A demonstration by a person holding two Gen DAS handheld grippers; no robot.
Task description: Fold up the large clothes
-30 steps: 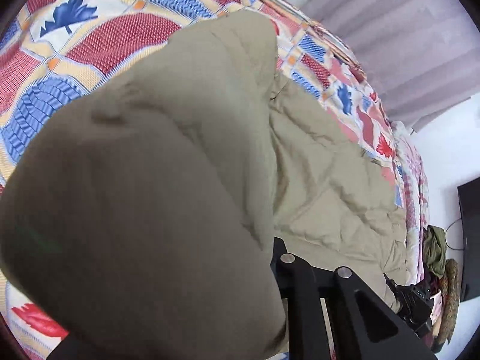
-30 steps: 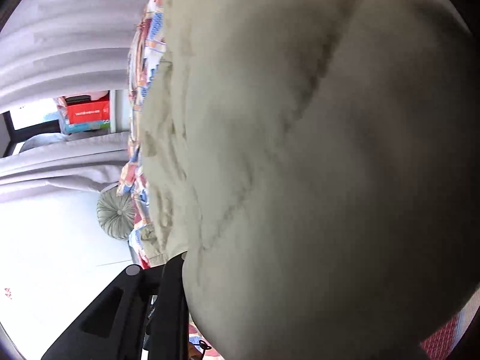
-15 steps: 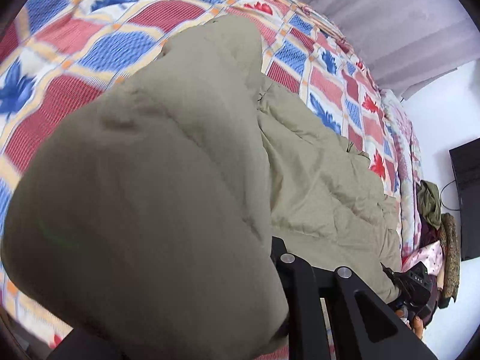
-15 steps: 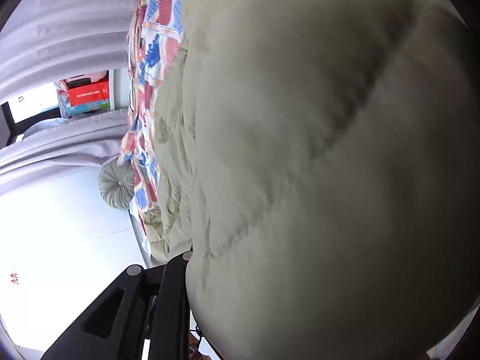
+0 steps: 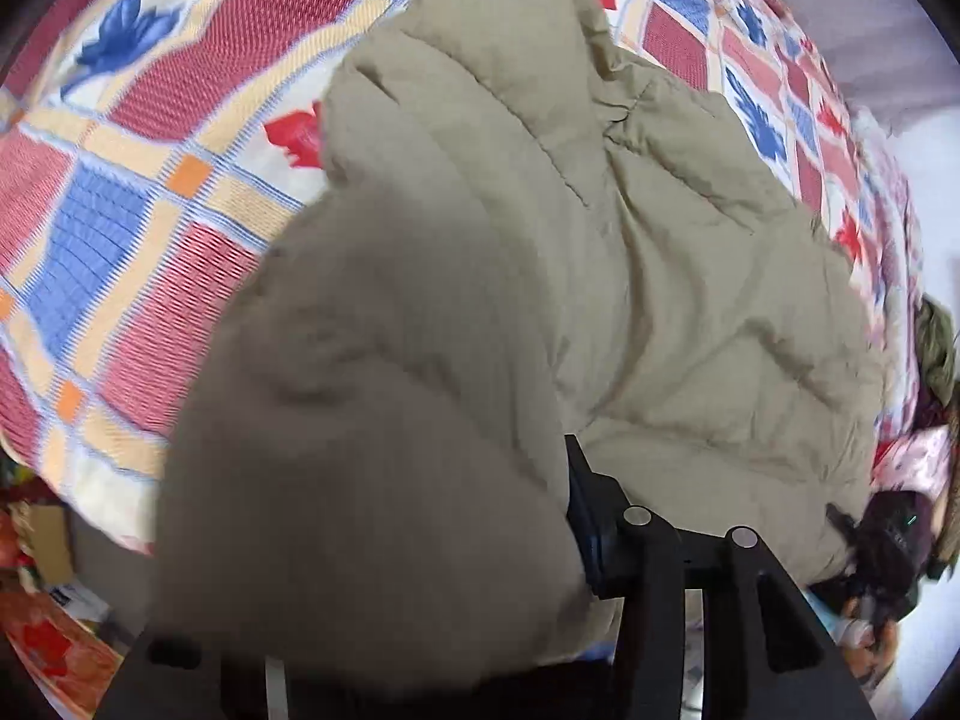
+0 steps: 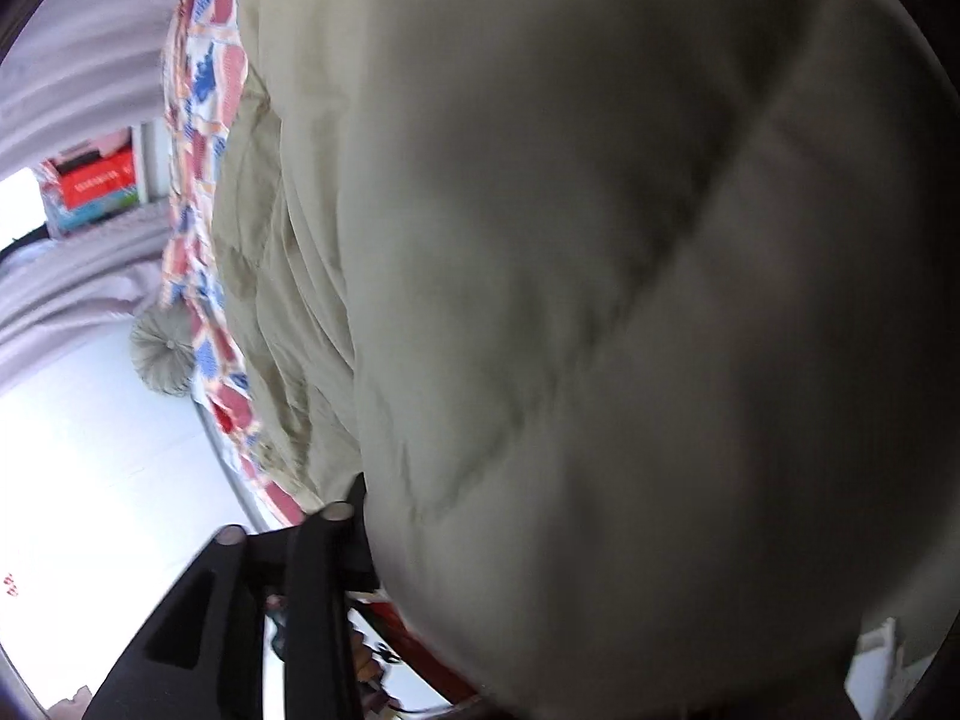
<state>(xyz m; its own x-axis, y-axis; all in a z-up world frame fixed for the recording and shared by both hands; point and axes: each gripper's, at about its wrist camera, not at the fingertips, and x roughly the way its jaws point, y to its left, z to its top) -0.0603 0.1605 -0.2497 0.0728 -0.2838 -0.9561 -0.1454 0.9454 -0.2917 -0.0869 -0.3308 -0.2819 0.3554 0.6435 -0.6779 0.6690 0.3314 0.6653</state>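
A large olive-khaki padded jacket [image 5: 690, 300] lies on a bed with a red, blue and cream patchwork cover [image 5: 150, 138]. My left gripper [image 5: 540, 540] is shut on a thick fold of the jacket, which bulges over its left finger and hides it. The right finger [image 5: 606, 516] shows. In the right wrist view the jacket [image 6: 600, 300] fills most of the frame. My right gripper [image 6: 384, 516] is shut on its edge. Only its left finger [image 6: 336, 540] shows. The right gripper also appears at the lower right of the left wrist view [image 5: 888, 546].
Other clothes [image 5: 936, 354] are piled at the bed's far right end. Cluttered floor items [image 5: 42, 630] lie below the bed edge at lower left. A round grey cushion [image 6: 162, 354], pale curtains [image 6: 78, 60] and a red box [image 6: 96, 180] stand beyond the bed.
Both grippers have carried the held jacket edge further over the bed. The left view has swung so the cover's near edge and the floor now show at lower left.
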